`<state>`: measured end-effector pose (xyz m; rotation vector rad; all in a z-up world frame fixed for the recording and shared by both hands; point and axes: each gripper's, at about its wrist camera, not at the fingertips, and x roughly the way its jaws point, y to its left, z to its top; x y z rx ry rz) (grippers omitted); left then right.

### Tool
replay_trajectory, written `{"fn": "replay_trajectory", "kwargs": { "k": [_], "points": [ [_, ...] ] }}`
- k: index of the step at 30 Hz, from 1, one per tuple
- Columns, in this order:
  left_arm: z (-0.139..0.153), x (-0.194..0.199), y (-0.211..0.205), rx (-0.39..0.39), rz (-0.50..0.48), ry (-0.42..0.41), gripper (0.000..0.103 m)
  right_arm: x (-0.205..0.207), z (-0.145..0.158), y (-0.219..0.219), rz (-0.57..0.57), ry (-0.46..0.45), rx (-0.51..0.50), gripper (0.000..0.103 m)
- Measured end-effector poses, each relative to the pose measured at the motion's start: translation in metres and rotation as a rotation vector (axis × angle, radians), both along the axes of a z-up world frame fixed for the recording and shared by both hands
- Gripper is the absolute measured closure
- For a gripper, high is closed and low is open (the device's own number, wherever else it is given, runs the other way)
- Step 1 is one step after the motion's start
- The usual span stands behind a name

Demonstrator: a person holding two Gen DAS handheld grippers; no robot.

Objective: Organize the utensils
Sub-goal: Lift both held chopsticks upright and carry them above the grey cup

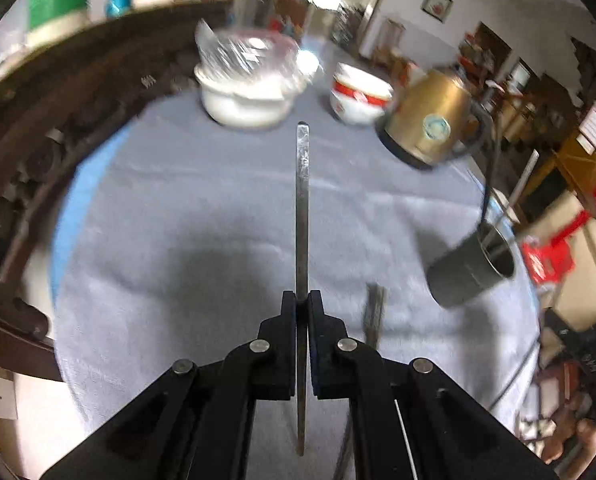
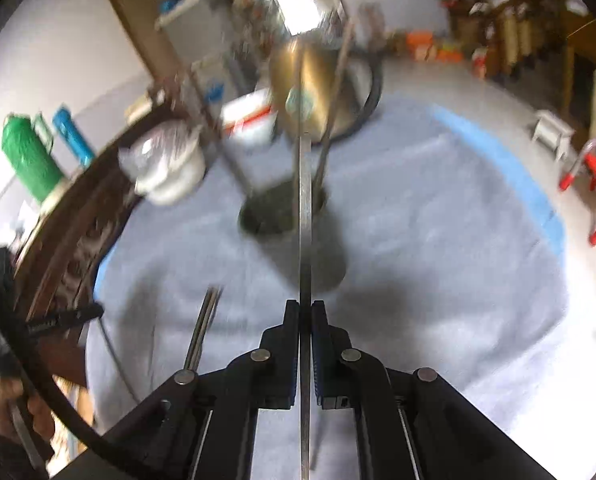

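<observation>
**Both grippers holding a metal utensil, dark cup on the cloth**

So in the left wrist view the left gripper [image 1: 302,300] is clamped tight on a flat metal utensil [image 1: 302,184], seen edge-on, running straight up the middle of the frame. Can't tell whether it's a knife or a handle of something. The dark utensil cup [image 1: 472,270] sits at the right of that frame on the grey tablecloth [image 1: 185,216], with a few thin utensils poking out of it. Another pair of loose metal sticks [image 1: 374,314] lies on the cloth just right of the gripper.

Further back, upper part of the frame: a white bowl with crinkly plastic wrap [image 1: 243,84], a red and white bowl [image 1: 358,94] next to it, and a gold kettle [image 1: 432,118] to the right.

Right wrist view is pretty blurry. The right gripper [image 2: 306,304] is also pinched shut on a thin metal strip [image 2: 305,208] pointing up the centre, and its line crosses over the cup [image 2: 293,236] in the middle of the frame. The kettle [image 2: 318,80] is behind the cup, top centre.
</observation>
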<state>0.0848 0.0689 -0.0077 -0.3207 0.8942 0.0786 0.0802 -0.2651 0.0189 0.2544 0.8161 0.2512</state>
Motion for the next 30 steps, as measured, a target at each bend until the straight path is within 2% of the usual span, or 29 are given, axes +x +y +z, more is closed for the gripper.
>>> {"fn": "replay_trajectory", "kwargs": {
  "k": [3, 5, 8, 10, 15, 30],
  "points": [
    [0.003, -0.005, 0.0, 0.043, 0.041, -0.077, 0.098, 0.006, 0.009, -0.006, -0.062, -0.084, -0.013, 0.097],
    [0.008, -0.009, 0.003, 0.043, 0.054, -0.115, 0.098, 0.008, 0.01, -0.006, -0.103, -0.151, -0.031, 0.097],
    [0.009, -0.012, 0.0, 0.08, 0.072, -0.15, 0.098, 0.01, 0.006, -0.007, -0.137, -0.183, -0.021, 0.097],
    [0.006, -0.016, 0.001, 0.094, 0.073, -0.16, 0.097, 0.008, 0.003, -0.004, -0.149, -0.209, -0.06, 0.097],
    [0.008, -0.021, 0.001, 0.11, 0.08, -0.179, 0.097, 0.002, -0.007, -0.001, -0.136, -0.195, -0.085, 0.097],
    [0.02, -0.066, 0.011, 0.104, 0.112, -0.22, 0.096, -0.054, 0.004, -0.008, -0.101, -0.264, -0.133, 0.096]
  ]
}}
